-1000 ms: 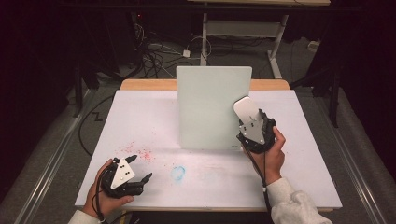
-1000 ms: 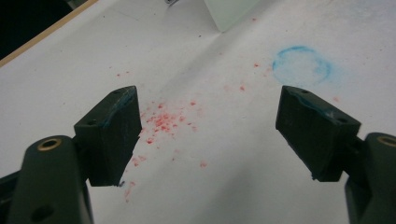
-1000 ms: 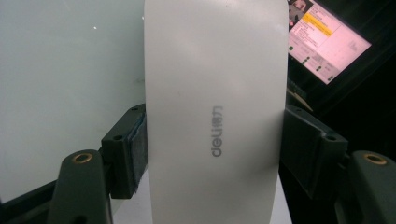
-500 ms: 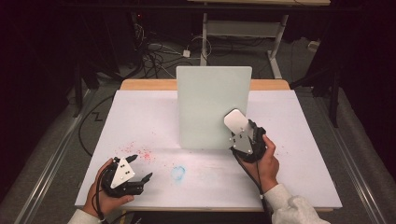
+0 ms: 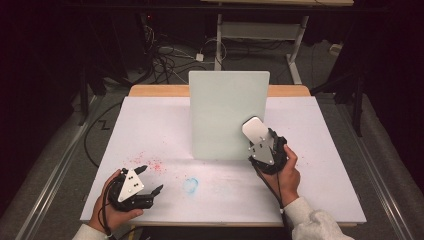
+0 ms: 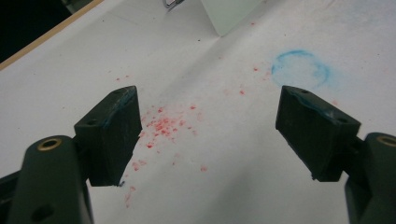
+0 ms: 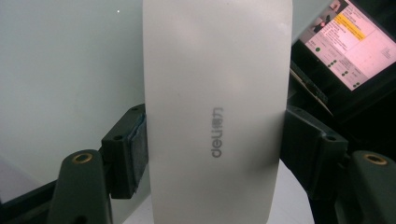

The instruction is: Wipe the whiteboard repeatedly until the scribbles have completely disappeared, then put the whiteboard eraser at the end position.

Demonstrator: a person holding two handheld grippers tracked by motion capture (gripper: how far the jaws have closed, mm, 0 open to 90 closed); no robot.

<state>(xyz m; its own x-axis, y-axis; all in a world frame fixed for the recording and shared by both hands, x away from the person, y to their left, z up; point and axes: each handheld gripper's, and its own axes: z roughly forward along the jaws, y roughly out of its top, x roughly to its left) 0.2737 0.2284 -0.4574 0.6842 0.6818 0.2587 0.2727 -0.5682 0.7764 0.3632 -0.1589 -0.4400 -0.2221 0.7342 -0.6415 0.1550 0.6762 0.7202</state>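
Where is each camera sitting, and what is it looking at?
High view: above the table, looking down; both hands, left gripper and right gripper show.
Left gripper view: rides the left gripper, open jaws over red specks.
Right gripper view: jaws clamp a white eraser.
Shared: the upright board.

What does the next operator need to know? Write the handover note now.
Right claw: shut on the white eraser, held up against the upright board.
Left claw: open, empty, low over the red specks on the table.
Done: eraser picked up.
Left: probably wiping; a blue ring mark and the red specks remain on the table. Whether the board has marks is not clear.
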